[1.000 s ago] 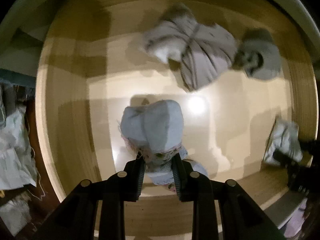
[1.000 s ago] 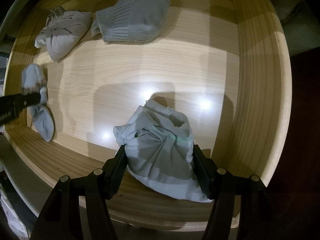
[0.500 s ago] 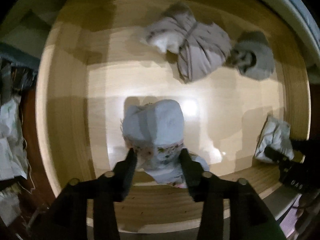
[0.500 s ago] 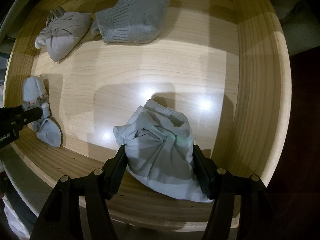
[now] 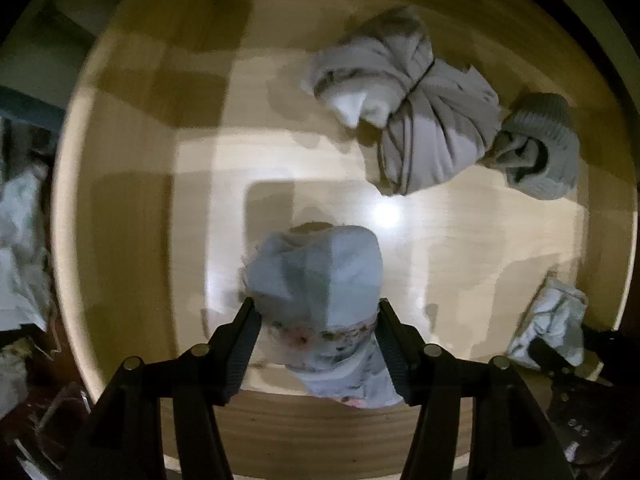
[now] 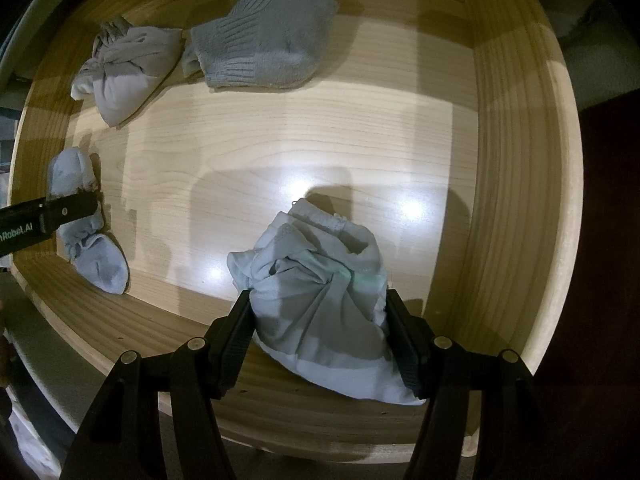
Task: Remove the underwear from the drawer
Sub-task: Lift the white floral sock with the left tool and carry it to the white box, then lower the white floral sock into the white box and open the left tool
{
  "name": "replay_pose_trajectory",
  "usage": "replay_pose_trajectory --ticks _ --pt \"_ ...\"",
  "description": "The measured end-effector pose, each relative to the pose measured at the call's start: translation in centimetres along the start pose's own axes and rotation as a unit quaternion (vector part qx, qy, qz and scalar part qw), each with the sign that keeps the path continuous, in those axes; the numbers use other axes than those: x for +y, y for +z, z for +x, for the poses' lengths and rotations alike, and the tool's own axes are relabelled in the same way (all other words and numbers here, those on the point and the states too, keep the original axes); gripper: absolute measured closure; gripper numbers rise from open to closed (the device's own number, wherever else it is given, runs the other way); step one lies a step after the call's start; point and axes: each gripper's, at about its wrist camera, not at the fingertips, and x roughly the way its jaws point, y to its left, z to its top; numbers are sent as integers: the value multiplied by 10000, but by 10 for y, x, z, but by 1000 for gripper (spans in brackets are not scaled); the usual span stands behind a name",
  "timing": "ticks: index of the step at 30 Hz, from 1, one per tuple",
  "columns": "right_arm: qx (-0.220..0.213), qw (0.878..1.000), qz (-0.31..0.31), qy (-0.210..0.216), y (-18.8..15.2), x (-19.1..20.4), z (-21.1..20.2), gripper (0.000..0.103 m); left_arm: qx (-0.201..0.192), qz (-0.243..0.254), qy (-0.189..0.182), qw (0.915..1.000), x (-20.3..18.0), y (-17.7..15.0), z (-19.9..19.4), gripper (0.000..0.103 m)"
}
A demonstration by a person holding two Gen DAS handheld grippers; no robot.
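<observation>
An open wooden drawer [image 6: 516, 184] holds several rolled garments. My left gripper [image 5: 314, 320] has its jaws opened wide around a light blue bundle with a floral band [image 5: 320, 276]; the fingers stand beside it. It also shows in the right wrist view [image 6: 86, 240], resting on the drawer floor with the left finger [image 6: 60, 210] across it. My right gripper [image 6: 318, 312] is shut on a pale blue knotted underwear bundle [image 6: 320, 292] at the drawer's front right; this bundle shows in the left wrist view [image 5: 554, 322].
A beige knotted bundle [image 6: 124, 68] [image 5: 416, 120] and a grey ribbed sock roll [image 6: 264, 44] [image 5: 540, 148] lie at the drawer's back. The drawer's front wall [image 6: 320, 420] is just under my right fingers. Crumpled cloth [image 5: 20, 240] lies outside the drawer, left.
My left gripper's jaws have spread apart from a tight pinch on the light blue bundle, which now sits lower on the drawer floor. The right gripper and its bundle have not moved.
</observation>
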Motion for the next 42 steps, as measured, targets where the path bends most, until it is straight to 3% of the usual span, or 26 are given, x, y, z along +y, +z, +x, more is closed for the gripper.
replay_pose_trajectory --ticks 3,8,11,18,27,30,32,35,36,38,40,42 --pt "-9 10000 1 5 -1 0 -1 43 -2 16 -49 10000 0 0 2 69" --pt "-12 10000 1 8 -1 -1 0 43 -62 53 -45 10000 -1 -8 -4 77" --pt "-12 10000 2 6 -1 -1 0 43 -209 118 71 9997 -19 -8 -4 78" --pt "-14 10000 -4 7 -1 -1 0 43 -820 470 261 9952 -30 -27 -53 78" --pt "-17 10000 -3 6 -2 -1 1 44 -1852 851 110 9790 -31 -57 -143 78" --pt "-17 10000 0 6 -2 -1 1 44 -2369 889 -7 9675 -21 -62 -185 78" --pt "-17 10000 1 5 -2 -1 1 44 -2820 903 -105 9551 -17 -68 -218 78" --pt "-25 10000 0 3 -2 -2 1 44 -3612 928 -189 9277 -15 -76 -269 78" --pt "-25 10000 0 3 -2 -2 1 44 -3950 940 -146 9137 -16 -78 -288 78" --pt "-22 10000 -5 4 -2 -2 1 44 -4335 960 -117 8959 -15 -78 -318 78" --pt "-26 10000 2 6 -2 -2 1 44 -4609 968 -148 8820 -17 -71 -341 78" --pt "-26 10000 3 5 -2 -2 1 44 -4728 923 -154 8762 -18 -58 -355 78"
